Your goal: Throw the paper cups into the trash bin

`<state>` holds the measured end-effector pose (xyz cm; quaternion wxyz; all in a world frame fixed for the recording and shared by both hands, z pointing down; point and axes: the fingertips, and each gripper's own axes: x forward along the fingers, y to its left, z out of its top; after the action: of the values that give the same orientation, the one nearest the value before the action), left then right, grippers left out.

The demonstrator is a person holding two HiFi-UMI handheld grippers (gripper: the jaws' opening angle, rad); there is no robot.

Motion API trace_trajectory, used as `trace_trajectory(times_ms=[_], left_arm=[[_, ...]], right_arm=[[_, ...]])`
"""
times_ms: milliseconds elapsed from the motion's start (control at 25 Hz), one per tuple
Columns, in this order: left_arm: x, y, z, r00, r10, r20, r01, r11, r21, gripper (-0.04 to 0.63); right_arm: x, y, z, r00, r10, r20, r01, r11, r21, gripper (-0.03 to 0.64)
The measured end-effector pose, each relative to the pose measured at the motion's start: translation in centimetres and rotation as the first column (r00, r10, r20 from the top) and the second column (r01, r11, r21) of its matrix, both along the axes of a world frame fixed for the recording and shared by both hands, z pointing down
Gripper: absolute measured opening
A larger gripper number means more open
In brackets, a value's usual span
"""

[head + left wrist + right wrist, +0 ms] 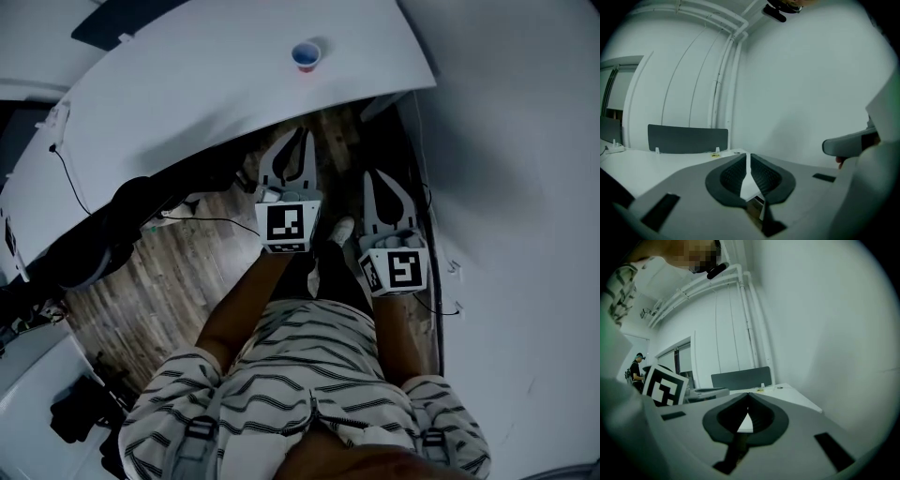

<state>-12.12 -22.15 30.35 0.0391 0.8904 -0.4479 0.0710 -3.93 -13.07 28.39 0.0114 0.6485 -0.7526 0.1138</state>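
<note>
The grey left gripper point(300, 141) hangs over the wooden floor point(178, 272), jaws pressed together on nothing. Beyond it, a small blue paper cup point(306, 56) stands upright on the white curved bench point(187, 84). The grey right gripper point(377, 183) alongside has its jaws closed too, empty.

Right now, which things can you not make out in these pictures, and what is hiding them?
1. Trash bin: in no view; the table may cover it in the head view.
2. Paper cup: too small in the head view to tell whether it is empty; missing from both gripper views.
3. Dark shapes at the head view's lower left: too dim to name.
</note>
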Motion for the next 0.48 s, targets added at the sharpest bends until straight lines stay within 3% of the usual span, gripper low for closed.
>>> trace_trajectory(times_ms=[360, 480], left_arm=[[1.4, -4.6, 4.5, 0.997, -0.072, 0.014, 0.073, 0.997, -0.024, 0.029], [1.7, -6.3, 5.6, 0.996, -0.084, 0.022, 0.084, 0.996, -0.025, 0.073]], right_arm=[[1.7, -1.8, 0.9, 1.0, -0.004, 0.004, 0.004, 1.0, 0.019, 0.009], [1.6, -1.6, 1.1, 1.0, -0.007, 0.014, 0.007, 1.0, 0.015, 0.009]])
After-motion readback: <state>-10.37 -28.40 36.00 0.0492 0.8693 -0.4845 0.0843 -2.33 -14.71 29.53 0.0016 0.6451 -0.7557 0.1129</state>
